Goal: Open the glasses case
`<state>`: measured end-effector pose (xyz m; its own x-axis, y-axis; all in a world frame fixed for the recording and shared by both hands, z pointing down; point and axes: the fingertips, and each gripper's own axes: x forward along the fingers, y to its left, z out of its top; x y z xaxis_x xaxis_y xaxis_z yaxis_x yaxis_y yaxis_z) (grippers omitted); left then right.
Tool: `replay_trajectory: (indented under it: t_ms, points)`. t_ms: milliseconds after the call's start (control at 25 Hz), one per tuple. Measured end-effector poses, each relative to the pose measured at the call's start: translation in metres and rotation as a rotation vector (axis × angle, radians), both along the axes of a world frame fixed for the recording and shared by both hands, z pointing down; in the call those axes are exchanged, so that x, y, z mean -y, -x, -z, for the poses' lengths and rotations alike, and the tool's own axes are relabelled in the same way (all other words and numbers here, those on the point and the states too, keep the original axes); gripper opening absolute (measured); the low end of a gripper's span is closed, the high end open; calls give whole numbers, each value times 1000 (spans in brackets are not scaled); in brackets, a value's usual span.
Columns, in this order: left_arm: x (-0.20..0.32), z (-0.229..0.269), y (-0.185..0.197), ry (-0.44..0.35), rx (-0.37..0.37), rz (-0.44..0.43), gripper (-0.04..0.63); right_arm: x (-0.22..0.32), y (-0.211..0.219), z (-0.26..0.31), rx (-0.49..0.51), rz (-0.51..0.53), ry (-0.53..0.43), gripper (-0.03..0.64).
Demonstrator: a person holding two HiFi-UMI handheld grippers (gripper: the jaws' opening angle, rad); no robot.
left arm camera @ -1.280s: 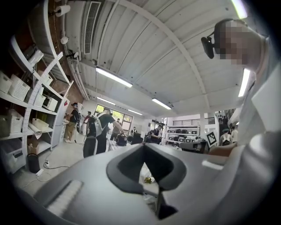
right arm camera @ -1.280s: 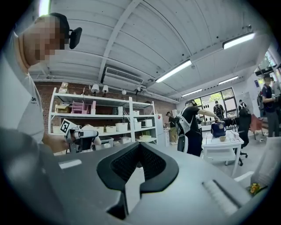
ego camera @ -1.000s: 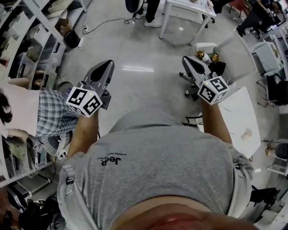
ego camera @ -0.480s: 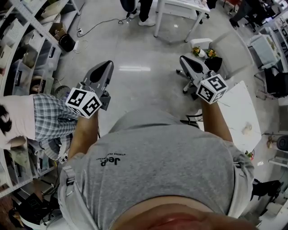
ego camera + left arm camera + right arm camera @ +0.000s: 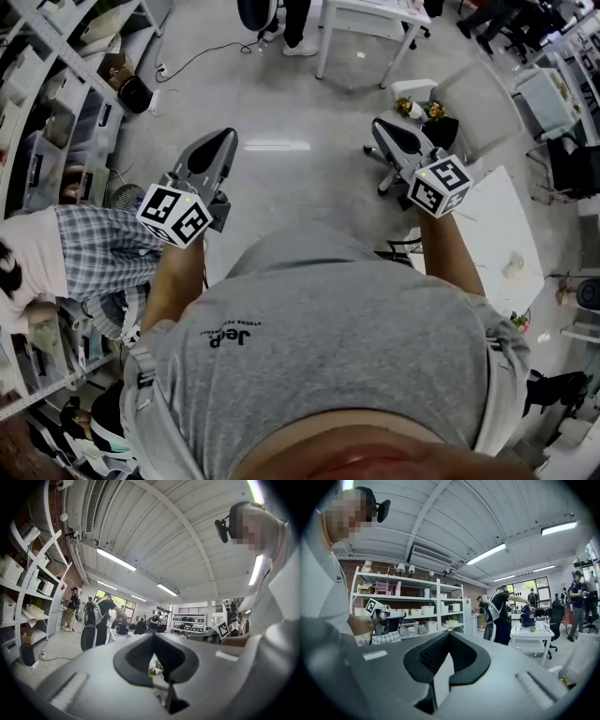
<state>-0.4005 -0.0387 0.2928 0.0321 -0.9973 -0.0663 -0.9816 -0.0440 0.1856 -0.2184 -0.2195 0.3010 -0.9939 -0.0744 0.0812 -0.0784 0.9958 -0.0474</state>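
The left tool (image 5: 217, 142) at ten o'clock and the right tool (image 5: 386, 129) at one o'clock hover over the floor (image 5: 300, 103), both clenched, gripping nothing.

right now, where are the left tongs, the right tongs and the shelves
left tongs (image 5: 225, 136): head view, at the tips
right tongs (image 5: 379, 125): head view, at the tips
shelves (image 5: 412, 595): right gripper view, on a middle board

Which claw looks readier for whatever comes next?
Neither clearly: left claw and right claw are both shut, empty, held level before the chest, with nothing to open in view. Perhaps right, being nearer the white table.
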Motion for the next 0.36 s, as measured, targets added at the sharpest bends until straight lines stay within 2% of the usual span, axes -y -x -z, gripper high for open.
replay_trajectory:
  t_ms: [360]
  points:
    - [6, 3, -7, 8, 6, -15, 55, 6, -7, -2, -13, -3, -5, 2]
